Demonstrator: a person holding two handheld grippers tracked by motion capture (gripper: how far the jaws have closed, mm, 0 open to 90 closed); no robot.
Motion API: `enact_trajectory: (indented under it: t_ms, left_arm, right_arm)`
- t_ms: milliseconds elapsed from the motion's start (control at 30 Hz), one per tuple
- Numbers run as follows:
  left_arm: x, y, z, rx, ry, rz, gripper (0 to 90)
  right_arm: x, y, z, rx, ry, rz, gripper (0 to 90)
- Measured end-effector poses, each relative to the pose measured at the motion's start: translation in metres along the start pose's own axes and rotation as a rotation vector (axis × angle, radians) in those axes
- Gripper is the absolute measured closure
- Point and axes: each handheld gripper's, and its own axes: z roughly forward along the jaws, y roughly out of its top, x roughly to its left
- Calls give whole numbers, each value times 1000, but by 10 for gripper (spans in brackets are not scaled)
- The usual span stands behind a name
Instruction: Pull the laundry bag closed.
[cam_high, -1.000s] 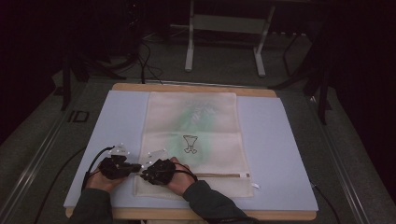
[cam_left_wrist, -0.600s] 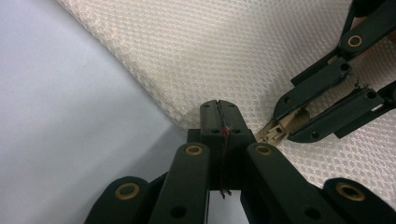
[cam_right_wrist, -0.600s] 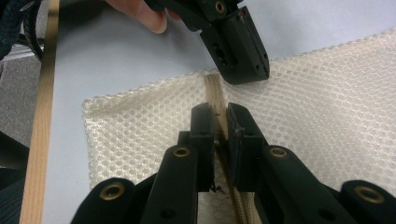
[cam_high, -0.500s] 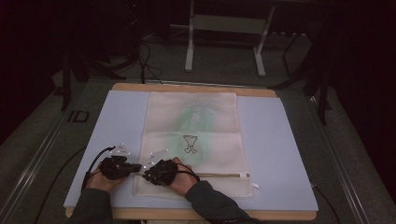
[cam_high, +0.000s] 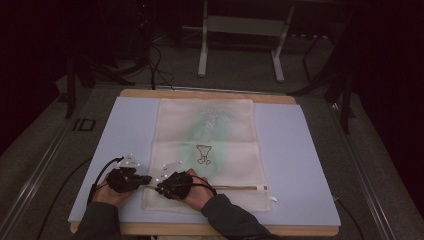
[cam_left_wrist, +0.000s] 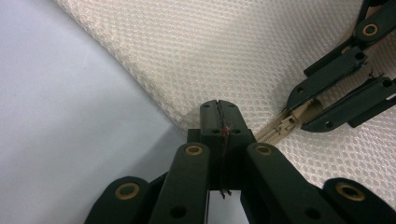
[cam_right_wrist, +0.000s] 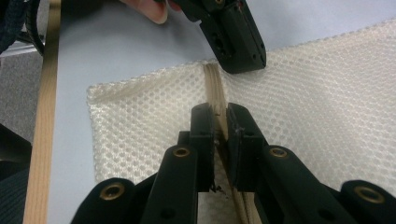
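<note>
two claws work at one mesh bag (cam_high: 205, 150). the left claw (cam_left_wrist: 218, 108) is pressed together on the bag's edge at the zipper's end, with a thin dark strand caught between its jaws. the right claw (cam_right_wrist: 218, 122) is clamped on the one zipper (cam_right_wrist: 214, 84), probably at its slider, which the jaws hide. the bag lies flat on the worktop (cam_high: 300, 150), its near left corner under the hands; a printed figure on it is hard to make out.

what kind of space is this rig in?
Probably a lab or recording workspace, not a home: a wooden table with a pale blue mat, grey carpet strewn with cables, and metal stand legs behind.
</note>
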Motion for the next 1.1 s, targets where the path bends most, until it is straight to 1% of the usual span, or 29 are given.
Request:
enact_trajectory:
  t_ms: [267,567,633,733,900,1100]
  left_arm:
    - [0,0,0,-1,-2,-2,898]
    - [0,0,0,-2,-1,-3,897]
    - [0,0,0,-2,-2,-3,897]
    - [0,0,0,0,-1,-3,897]
    - [0,0,0,0,2,-1,897]
    - [-1,0,0,2,4,-1,898]
  right_arm:
    - [0,-3,-4,5,-3,-9,822]
    - [-2,-8,-10,13,-3,-3,822]
    - [-2,-9,-12,17,-4,-8,822]
    - [-3,-12,-14,16,-6,-11,822]
    - [-3,-16,-17,10,-8,-1,822]
    - [-4,-19,-21,14,-13,-9,822]
